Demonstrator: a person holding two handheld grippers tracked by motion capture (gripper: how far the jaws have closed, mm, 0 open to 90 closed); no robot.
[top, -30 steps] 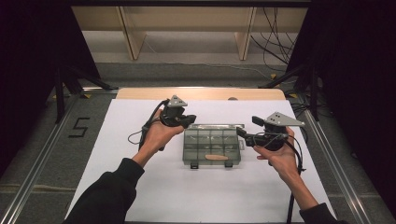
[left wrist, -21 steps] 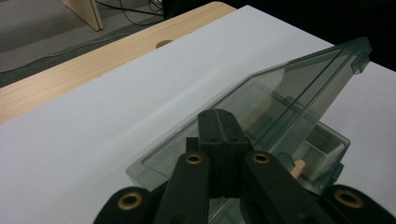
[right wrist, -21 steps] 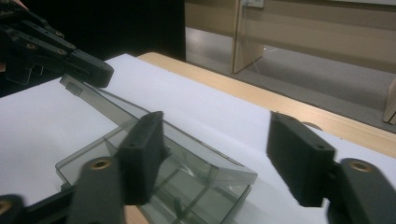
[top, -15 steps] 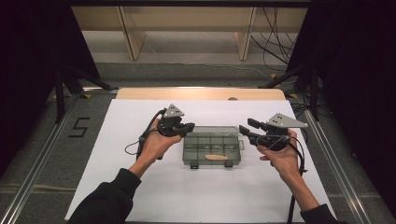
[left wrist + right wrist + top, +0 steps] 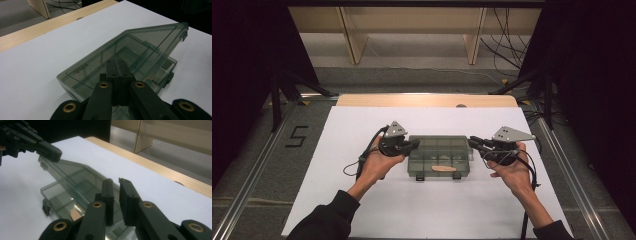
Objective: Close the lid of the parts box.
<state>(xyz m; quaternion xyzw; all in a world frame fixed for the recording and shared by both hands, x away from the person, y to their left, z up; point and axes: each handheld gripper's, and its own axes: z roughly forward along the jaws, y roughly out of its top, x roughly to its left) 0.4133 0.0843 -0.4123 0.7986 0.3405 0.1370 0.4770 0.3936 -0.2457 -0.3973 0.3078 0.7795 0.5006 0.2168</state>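
High view puts the box [image 5: 439,155] at the middle of the white table [image 5: 412,210], long side toward the person, with the left claw [image 5: 414,145] at its left end and the right claw [image 5: 472,141] at its right end. Left gripper view shows that claw's jaws pressed flat together with nothing between them, lying against the smoky lid [image 5: 140,42], which stands tilted up off the base. The right claw's jaws have just been closing and now leave a thin slit; bare table shows through it, so they grip nothing that I can see. My guess is the lid is being eased down. With neither claw holding it, the lid could slip off the closed left tip and drop, or swing back open. A sideways push could also slide the light box across the smooth table, since nothing pins the base. Whether the right claw touches the lid's edge is hard to judge, as the clear plastic blurs into the jaw beside it. A tan piece [image 5: 443,168] lies in a front compartment, too small to identify.
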